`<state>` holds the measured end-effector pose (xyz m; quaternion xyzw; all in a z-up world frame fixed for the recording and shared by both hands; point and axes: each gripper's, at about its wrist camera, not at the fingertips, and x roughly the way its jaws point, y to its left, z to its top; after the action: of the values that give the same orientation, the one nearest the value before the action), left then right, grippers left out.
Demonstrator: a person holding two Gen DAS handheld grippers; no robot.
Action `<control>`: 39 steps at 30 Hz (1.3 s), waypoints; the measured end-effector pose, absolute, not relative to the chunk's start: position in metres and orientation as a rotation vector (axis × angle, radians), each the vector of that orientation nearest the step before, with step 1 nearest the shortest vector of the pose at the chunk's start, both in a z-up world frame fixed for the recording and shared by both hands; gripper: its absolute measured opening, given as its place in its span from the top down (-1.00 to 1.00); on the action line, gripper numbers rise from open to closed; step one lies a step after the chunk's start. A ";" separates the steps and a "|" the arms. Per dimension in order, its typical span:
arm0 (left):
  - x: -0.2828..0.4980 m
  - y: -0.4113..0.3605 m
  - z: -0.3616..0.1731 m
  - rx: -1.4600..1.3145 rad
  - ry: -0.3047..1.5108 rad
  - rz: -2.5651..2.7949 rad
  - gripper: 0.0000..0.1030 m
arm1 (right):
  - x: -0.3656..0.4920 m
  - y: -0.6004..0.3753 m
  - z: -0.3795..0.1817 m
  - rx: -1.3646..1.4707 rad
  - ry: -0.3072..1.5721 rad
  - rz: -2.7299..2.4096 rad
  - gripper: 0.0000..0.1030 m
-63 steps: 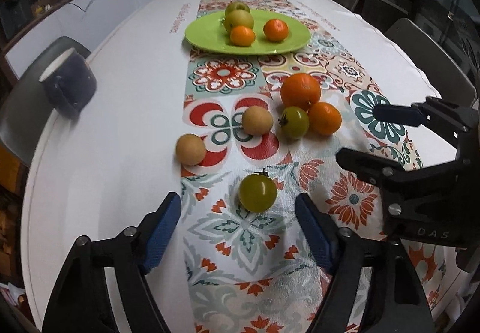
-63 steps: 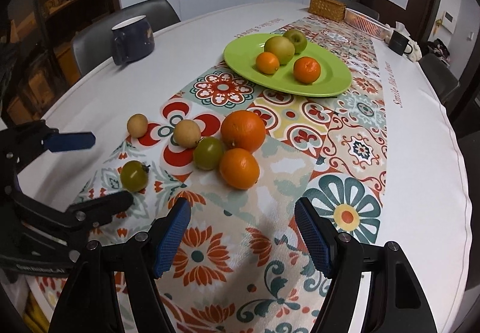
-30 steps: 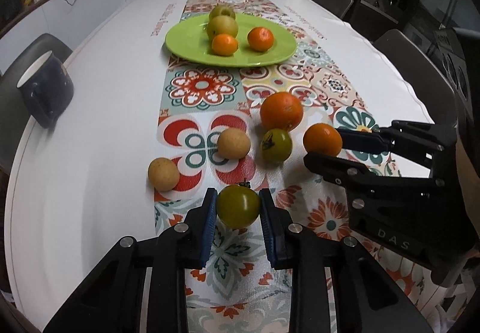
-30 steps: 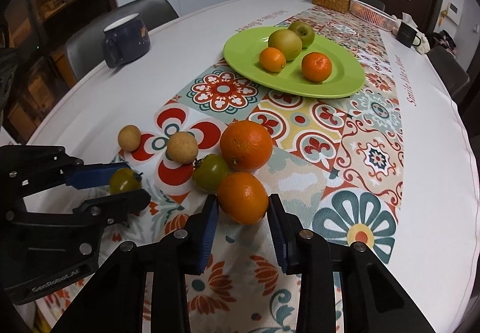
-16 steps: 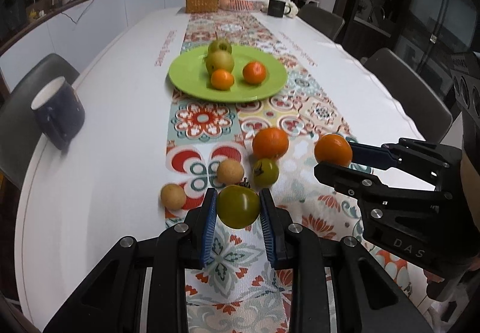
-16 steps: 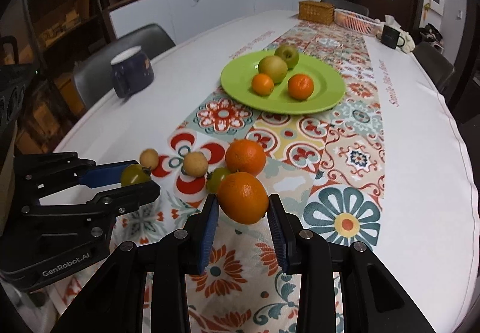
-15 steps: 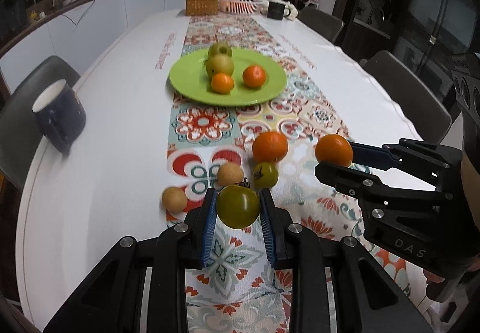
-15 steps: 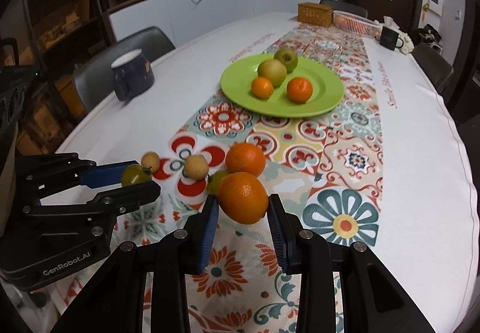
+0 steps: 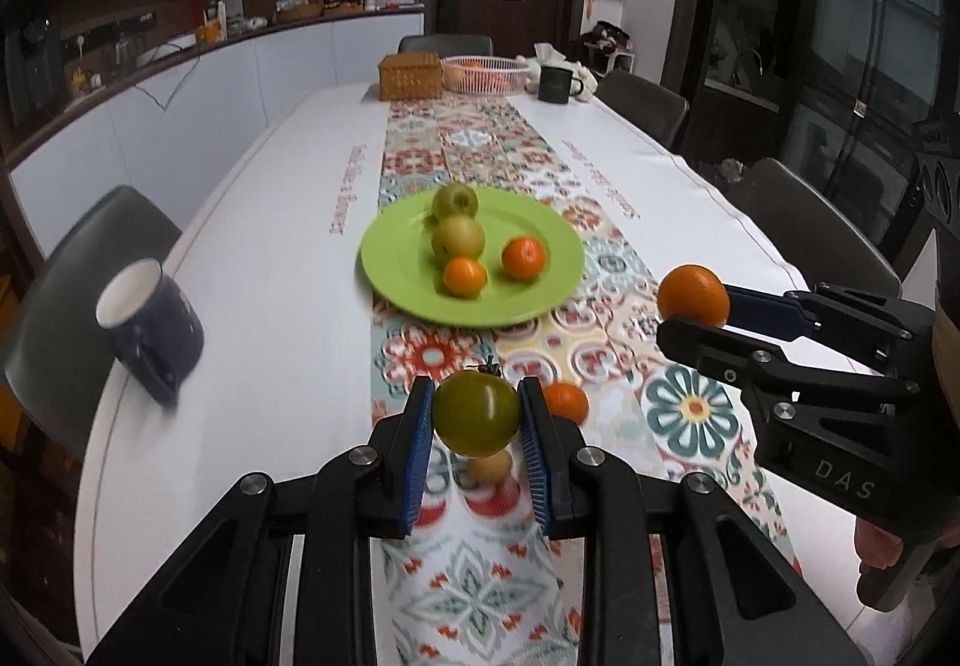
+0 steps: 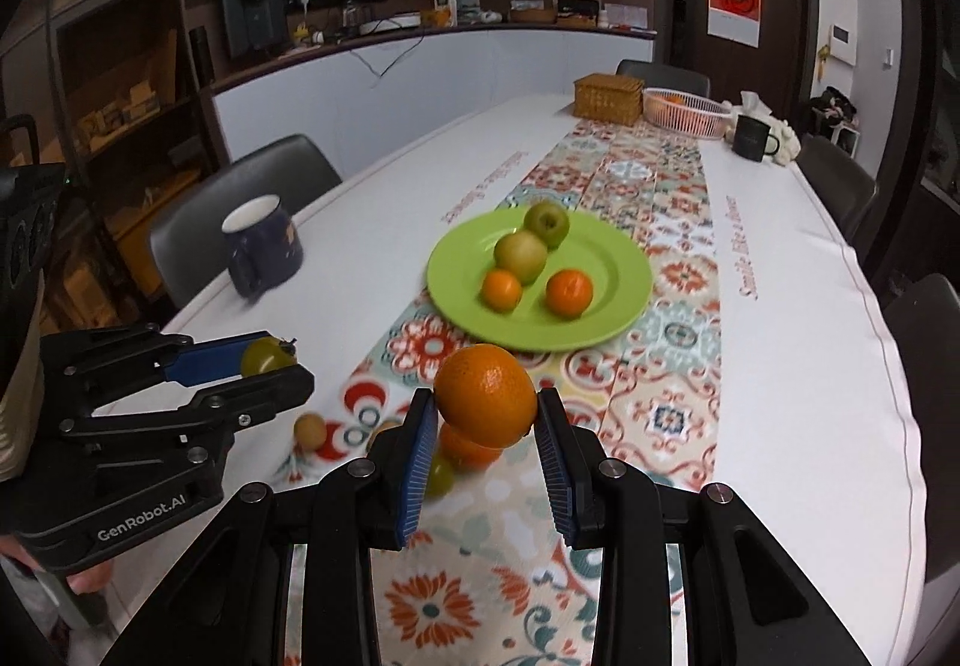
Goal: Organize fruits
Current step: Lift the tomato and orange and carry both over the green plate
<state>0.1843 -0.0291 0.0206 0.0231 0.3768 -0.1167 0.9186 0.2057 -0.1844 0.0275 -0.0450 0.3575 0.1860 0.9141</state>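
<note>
My left gripper is shut on a green tomato and holds it in the air above the table runner; it also shows in the right wrist view. My right gripper is shut on an orange, also lifted; it shows in the left wrist view too. Ahead lies a green plate with two green-yellow fruits and two small oranges. On the runner below remain a large orange, a tan fruit, another tan fruit and a green tomato.
A dark blue mug stands on the white tablecloth at the left. At the far end are a wicker box, a pink basket and a black mug. Chairs line both sides.
Both grippers have risen higher and moved forward towards the plate, each with its fruit. The loose fruits on the runner now sit below and behind the fingertips.
</note>
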 end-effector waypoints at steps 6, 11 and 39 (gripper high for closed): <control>0.209 -0.031 0.032 0.063 0.748 -0.240 0.45 | 0.228 -0.187 0.038 -0.082 0.711 0.366 0.33; 0.237 -0.031 0.036 0.074 0.736 -0.240 0.45 | 0.254 -0.186 0.039 -0.080 0.707 0.351 0.33; 0.379 -0.034 -0.051 0.080 0.915 -0.260 0.45 | 0.401 -0.187 -0.033 -0.042 0.847 0.291 0.33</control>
<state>0.3790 -0.0341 -0.0508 0.0386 0.4404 -0.1253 0.8882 0.4006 -0.1874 -0.0326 -0.0201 0.4096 0.1406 0.9011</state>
